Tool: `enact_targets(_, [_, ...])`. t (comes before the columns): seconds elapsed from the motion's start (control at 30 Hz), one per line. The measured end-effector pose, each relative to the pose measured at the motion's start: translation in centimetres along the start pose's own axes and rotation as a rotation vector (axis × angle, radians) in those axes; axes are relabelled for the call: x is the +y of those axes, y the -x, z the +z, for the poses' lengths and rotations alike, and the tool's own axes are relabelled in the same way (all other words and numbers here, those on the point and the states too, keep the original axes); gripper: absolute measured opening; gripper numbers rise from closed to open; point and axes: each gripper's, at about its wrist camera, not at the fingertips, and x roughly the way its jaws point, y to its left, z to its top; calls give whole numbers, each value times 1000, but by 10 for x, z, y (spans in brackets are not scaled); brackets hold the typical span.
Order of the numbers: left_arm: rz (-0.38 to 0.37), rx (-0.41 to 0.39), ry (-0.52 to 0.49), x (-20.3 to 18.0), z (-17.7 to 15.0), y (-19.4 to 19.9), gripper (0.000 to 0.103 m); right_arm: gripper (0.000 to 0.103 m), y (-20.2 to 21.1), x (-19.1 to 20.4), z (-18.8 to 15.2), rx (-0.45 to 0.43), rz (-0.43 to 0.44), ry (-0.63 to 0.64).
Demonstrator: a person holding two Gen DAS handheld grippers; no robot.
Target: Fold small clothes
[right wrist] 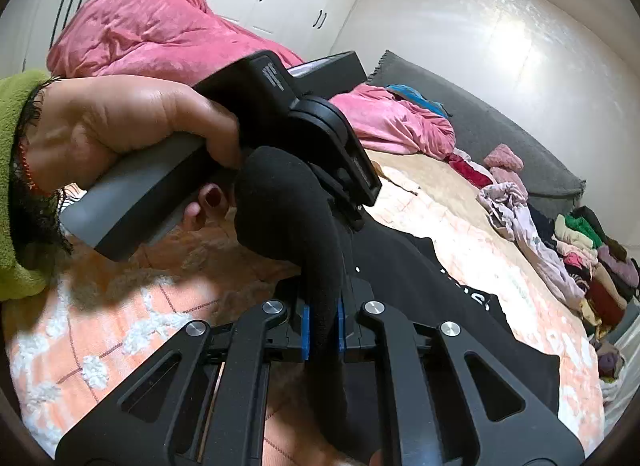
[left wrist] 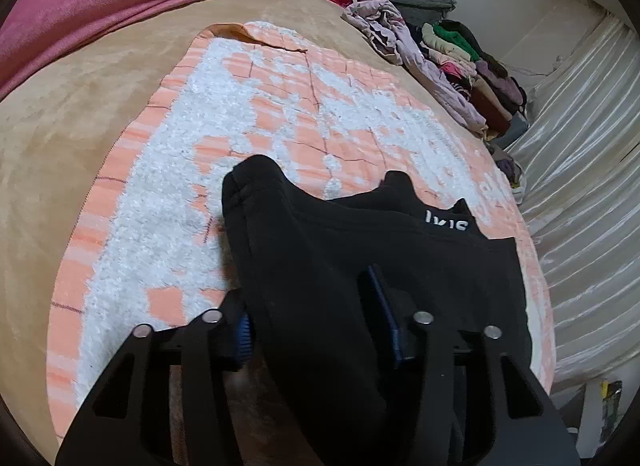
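One black garment (left wrist: 320, 266), two tongs (right wrist: 322, 328), one towel (left wrist: 168, 185)

Right claw (right wrist: 322, 330) is clamped shut, blue pads pinched on black fabric. Left claw (left wrist: 316, 330) is held part open, fabric draped between the jaws. Left hand (right wrist: 132, 121) is wrapped round its grey handle.

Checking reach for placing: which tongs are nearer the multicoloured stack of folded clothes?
Right, likely: the right tongs, shut on the black fabric garment, have the stack ahead-right; left tongs sit to their left, farther from it.
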Motion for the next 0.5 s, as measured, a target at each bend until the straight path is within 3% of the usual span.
enact_targets(0.13, [-15, 8, 4, -2, -1, 1, 41, 4, 1, -1, -1, -8, -2, -9])
enact_targets(0.2, [-29, 25, 27, 2, -2, -2, 48, 4, 0, 0, -1, 0, -3, -9])
enact_targets(0.3, [-35, 42, 57, 6, -6, -11, 50, 5, -4, 3, -1, 18, -3, 6])
enact_targets(0.4, [-29, 28, 48, 2, -7, -12, 49, 15, -6, 7, -3, 37, -17, 21])
enact_targets(0.5, [-52, 26, 53, 2, -7, -13, 35, 31, -11, 7, -5, 75, -28, 20])
